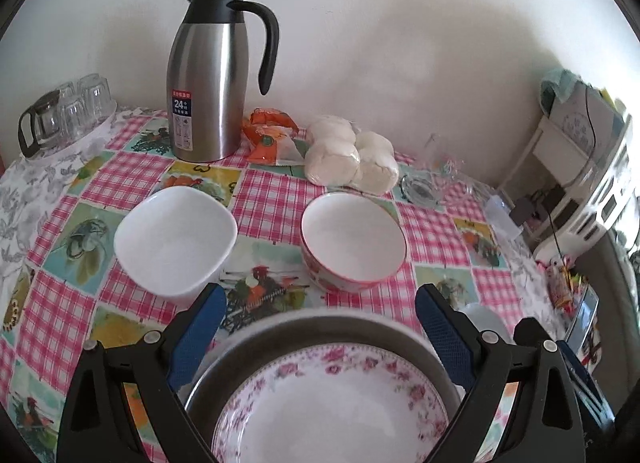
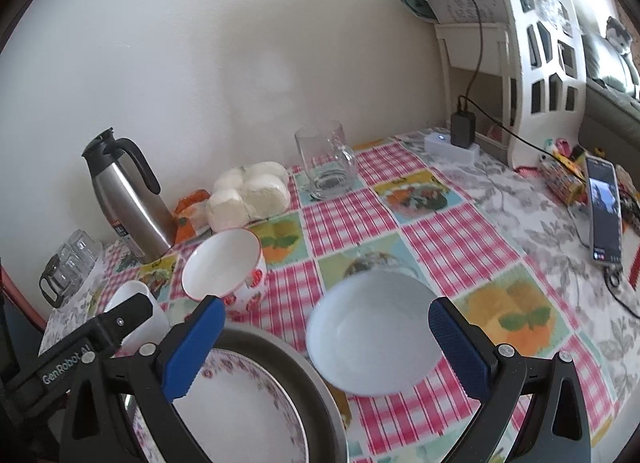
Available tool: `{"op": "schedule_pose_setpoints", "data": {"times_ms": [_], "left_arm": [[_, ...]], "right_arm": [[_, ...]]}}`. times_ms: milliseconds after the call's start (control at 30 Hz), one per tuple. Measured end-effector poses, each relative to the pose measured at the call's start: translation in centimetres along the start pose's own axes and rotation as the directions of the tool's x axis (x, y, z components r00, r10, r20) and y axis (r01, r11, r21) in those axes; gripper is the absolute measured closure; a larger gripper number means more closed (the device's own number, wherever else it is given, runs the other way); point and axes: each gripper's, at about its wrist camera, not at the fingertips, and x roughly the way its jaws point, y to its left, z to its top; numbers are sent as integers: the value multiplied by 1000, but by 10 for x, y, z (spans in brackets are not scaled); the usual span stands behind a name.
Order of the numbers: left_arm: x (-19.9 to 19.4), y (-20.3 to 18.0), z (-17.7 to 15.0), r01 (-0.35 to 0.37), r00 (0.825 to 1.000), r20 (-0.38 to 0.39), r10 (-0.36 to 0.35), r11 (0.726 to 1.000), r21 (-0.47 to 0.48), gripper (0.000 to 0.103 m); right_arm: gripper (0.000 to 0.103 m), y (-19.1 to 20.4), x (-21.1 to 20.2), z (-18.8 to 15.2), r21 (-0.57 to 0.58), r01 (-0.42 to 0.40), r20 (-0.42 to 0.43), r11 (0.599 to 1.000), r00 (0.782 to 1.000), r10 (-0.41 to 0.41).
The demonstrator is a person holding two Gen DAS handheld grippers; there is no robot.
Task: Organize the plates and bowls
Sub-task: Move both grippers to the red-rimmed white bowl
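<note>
A floral-rimmed plate [image 1: 332,411] lies inside a grey metal plate [image 1: 328,329] at the table's near edge; both also show in the right wrist view, the floral plate [image 2: 236,407] and the metal plate [image 2: 296,367]. My left gripper [image 1: 318,315] is open above them. Beyond stand a square white bowl [image 1: 174,239] and a round red-patterned bowl [image 1: 352,239]. My right gripper [image 2: 326,327] is open, with a plain white bowl [image 2: 372,327] lying between its fingers. The red-patterned bowl [image 2: 222,263] stands behind on the left.
A steel thermos jug [image 1: 212,75], an orange packet [image 1: 268,139] and bagged white buns [image 1: 352,155] stand by the wall. Glass cups [image 1: 76,107] are at far left. A glass mug [image 2: 326,161], charger [image 2: 462,129], phone [image 2: 604,207] and white shelf [image 2: 532,51] are at right.
</note>
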Motion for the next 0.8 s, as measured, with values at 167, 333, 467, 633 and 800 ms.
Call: {"op": "schedule_pose_setpoints", "data": {"times_ms": [167,333,467,633,800], "left_arm": [[15,11,13,-16,1000,-27,15,999,-41,7],[34,16,21,-13,998,-65,8,997,-75,8],[47,13,27,-10,996,-88,4,998,-67,25],[62,11,30,-2,994,-112,-6,998,-70,33],[75,10,29,19,990,-138,-28,998,-66,45]], "right_arm": [[0,14,11,17,-76,18,-12,997,1000,-19],[0,21,25,43,-110,15,-49,994,999,-20],[0,28,40,58,-142,10,-82,990,996,-22],[11,42,64,70,-181,-13,-126,983,992,-10],[24,50,95,66,-192,-24,-203,981,979,-16]]}}
